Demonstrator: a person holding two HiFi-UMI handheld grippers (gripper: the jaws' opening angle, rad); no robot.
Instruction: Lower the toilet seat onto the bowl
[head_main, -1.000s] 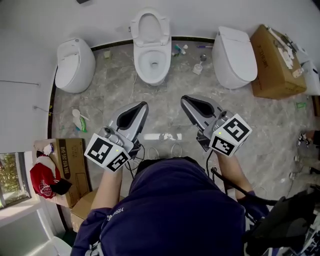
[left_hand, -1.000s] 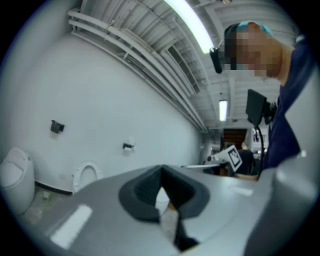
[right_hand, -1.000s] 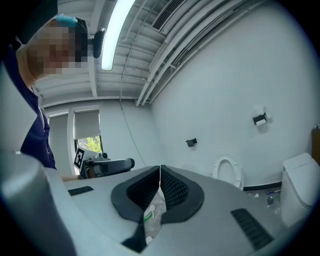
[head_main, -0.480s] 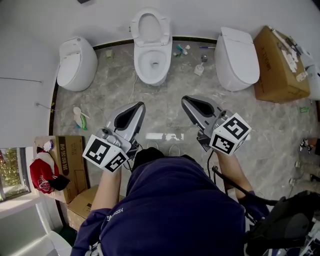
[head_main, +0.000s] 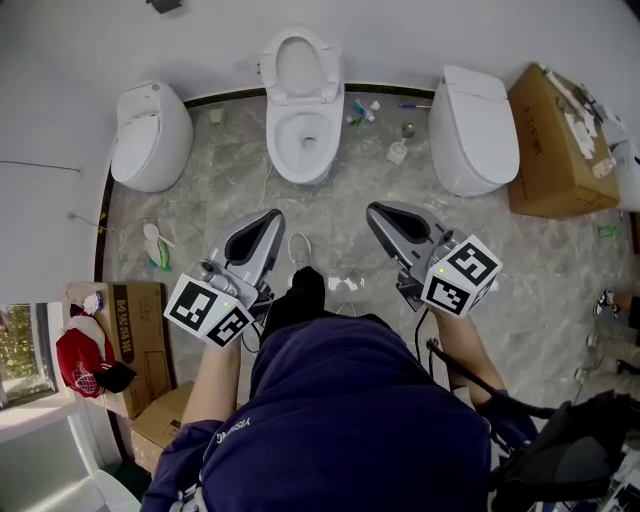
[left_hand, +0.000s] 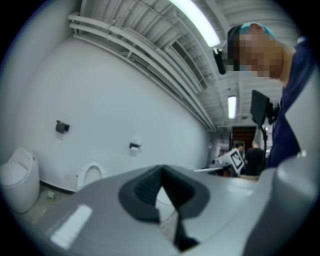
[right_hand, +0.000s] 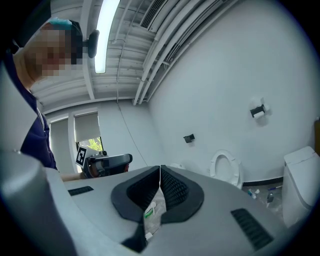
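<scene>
The seat (head_main: 302, 32) stands up over the far bowl (head_main: 303, 172), probably stiff light plastic, best taken at its top rim; left gripper (head_main: 267, 216) and right gripper (head_main: 376, 211) are closed, empty.

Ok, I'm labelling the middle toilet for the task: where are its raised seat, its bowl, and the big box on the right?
Seat (head_main: 272, 66), head view, left side of the raised ring.
Bowl (head_main: 307, 140), head view, inner basin.
Box (head_main: 556, 130), head view, top face.

Left gripper (head_main: 270, 216), right gripper (head_main: 374, 210) level, fingers together, empty.
</scene>
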